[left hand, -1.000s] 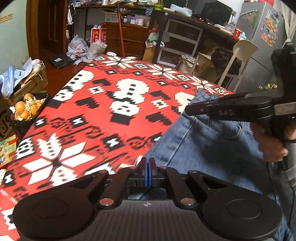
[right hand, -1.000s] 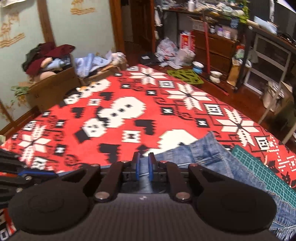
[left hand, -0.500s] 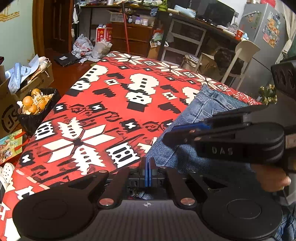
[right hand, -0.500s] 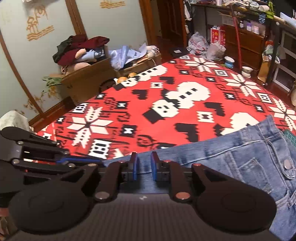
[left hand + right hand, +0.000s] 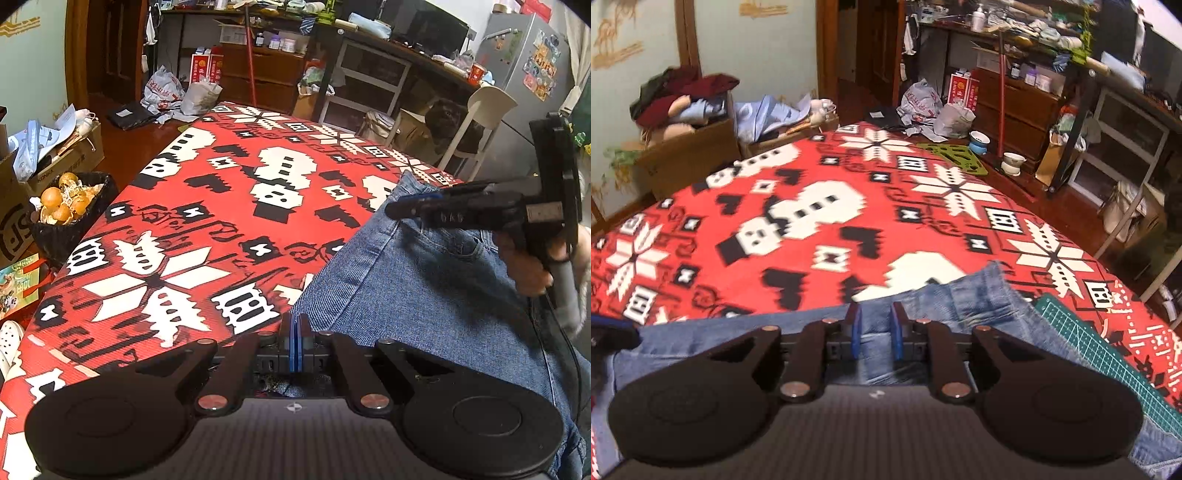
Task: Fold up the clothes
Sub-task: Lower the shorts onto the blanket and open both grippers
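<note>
**Denim pinched on one side only — the fold could go crooked**

My left claw (image 5: 295, 341) is clenched, its blue pads pressed together on the near edge of the jeans (image 5: 424, 280); a scrap of denim shows just behind the pads, so I judge the cloth is pinched there. My right claw (image 5: 874, 332) has its pads apart with denim lying between and beneath them. They do not press on the cloth, so that side is released. The jeans lie flat on the worktop (image 5: 221, 206), which wears a red snowman-patterned cover; they spread from under both claws and reach ahead of my right claw to a frayed hem (image 5: 991, 273).

The risks, as I judge them:
- If I lift with the left side alone, the heavy denim will sag and twist on the right, and the fold line will run slantwise.
- If my right claw closes too shallow, it may catch one layer only and drag the layers apart.
- The cover may ruck up under dragged cloth.
- The green cutting mat (image 5: 1108, 354), just right of my right claw, lies against the denim and could be caught.

Containers: left of my left claw, off the worktop, a black bin (image 5: 70, 218) holds orange peels and rinds. Far ahead and left of my right claw, cardboard boxes (image 5: 690, 155) are heaped with clothes.
</note>
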Available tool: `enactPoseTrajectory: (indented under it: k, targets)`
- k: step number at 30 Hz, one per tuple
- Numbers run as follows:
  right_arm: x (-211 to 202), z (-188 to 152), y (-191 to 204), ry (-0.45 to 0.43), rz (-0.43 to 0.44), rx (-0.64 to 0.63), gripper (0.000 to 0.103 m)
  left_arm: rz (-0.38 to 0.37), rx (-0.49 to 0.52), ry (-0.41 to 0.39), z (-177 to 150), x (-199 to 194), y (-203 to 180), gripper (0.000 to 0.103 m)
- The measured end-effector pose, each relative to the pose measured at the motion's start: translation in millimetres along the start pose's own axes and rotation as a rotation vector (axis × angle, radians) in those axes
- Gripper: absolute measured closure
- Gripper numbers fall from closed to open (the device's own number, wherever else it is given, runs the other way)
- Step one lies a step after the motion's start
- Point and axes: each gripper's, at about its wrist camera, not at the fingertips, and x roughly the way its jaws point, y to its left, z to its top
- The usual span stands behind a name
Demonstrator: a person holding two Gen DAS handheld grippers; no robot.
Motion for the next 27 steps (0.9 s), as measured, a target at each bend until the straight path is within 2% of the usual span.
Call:
enactPoseTrajectory:
  k: [2, 5, 9, 12, 14, 20, 27]
  targets:
    - [2.4, 2.0, -8.7, 0.011, -0.036, 0.034, 0.086, 0.002, 0.003, 0.0, 0.1, 0.0, -0.5, 0.099]
    - [-3.2, 0.9, -12.4, 0.011, -0.01, 0.069, 0.085, 0.02, 0.034, -0.003, -0.5, 0.1, -5.5, 0.099]
    - [-22.3, -4.3, -1.5, -0.004, 0.001, 0.035, 0.085, 0.042, 0.073, 0.002, 0.7, -1.2, -14.3, 0.098]
    - [-38.9, -9.5, 3.8, -0.013, 0.0, 0.019, 0.084, 0.028, 0.085, -0.014, 3.4, -8.9, -21.2, 0.087]
    - [-53.0, -16.7, 1.6, -0.018, -0.037, 0.018, 0.077, 0.01, 0.099, -0.031, 5.8, -14.7, -27.8, 0.085]
    - [-101.6, -59.1, -38.3, -0.014, -0.164, 0.153, 0.077, -0.064, 0.165, -0.036, 18.6, -16.6, -65.2, 0.085]
    - [-169.2, -135.4, -90.4, -0.048, -0.378, 0.282, 0.077, -0.189, 0.299, -0.016, 30.4, 9.9, -144.0, 0.085]
